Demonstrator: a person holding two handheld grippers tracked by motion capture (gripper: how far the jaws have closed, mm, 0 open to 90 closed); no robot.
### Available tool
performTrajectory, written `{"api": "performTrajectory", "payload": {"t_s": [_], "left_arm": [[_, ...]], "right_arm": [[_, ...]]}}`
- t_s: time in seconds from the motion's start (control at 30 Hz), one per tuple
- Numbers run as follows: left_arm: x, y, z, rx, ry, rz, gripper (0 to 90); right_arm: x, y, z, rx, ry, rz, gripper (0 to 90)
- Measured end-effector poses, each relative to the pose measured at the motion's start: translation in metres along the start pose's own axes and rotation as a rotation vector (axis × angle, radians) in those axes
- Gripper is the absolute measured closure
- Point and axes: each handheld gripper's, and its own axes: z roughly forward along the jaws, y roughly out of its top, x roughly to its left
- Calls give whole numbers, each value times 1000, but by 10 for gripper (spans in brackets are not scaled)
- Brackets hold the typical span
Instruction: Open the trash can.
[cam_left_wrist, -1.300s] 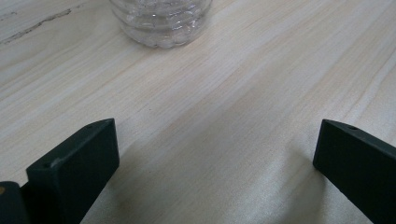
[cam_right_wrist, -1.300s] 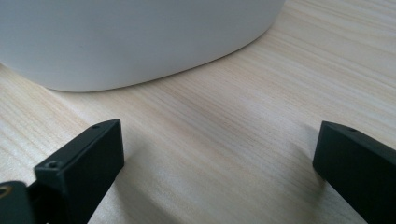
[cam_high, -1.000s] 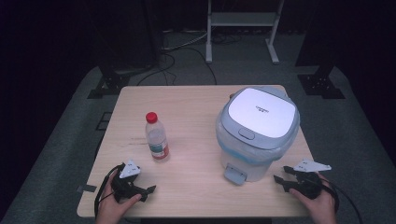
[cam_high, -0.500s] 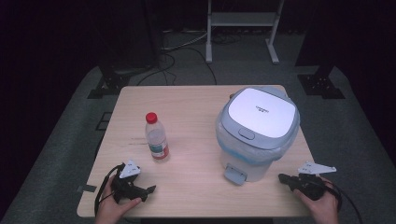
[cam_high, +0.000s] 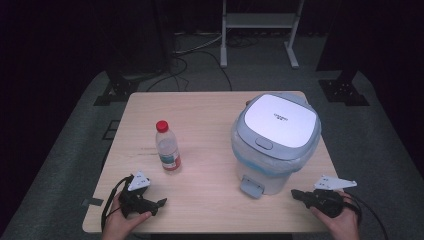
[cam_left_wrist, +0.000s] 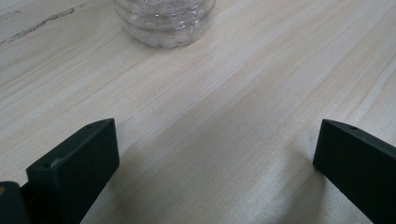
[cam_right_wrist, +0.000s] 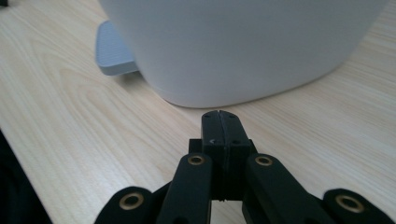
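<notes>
Grippers first: my right gripper (cam_right_wrist: 219, 116), jaws pressed together, sits just beside the pedal bin (cam_high: 276, 142), while my left gripper (cam_high: 156, 203), jaws wide apart, faces the upright water bottle (cam_high: 167, 147), which a careless approach could topple.

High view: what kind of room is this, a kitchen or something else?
Probably a recording studio or lab, not a kitchen: dark drapes surround one pale wooden table, loose black cables trail over grey carpet, and a white metal stand waits behind.
</notes>
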Motion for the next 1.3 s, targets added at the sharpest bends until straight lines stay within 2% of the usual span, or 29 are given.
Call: {"api": "performTrajectory", "payload": {"t_s": [0.67,0.83,1.03,1.3], "left_arm": [[1,0,0,0,17,-16,0],[0,0,0,0,22,-20,0],[0,0,0,0,24,-22,0],[0,0,0,-1,27,-25,0]], "right_arm": [[27,13,9,-45,108,-68,898],[33,16,13,-53,123,-89,898],[40,21,17,-64,141,-91,898],[50,26,25,-74,162,-126,898]]}}
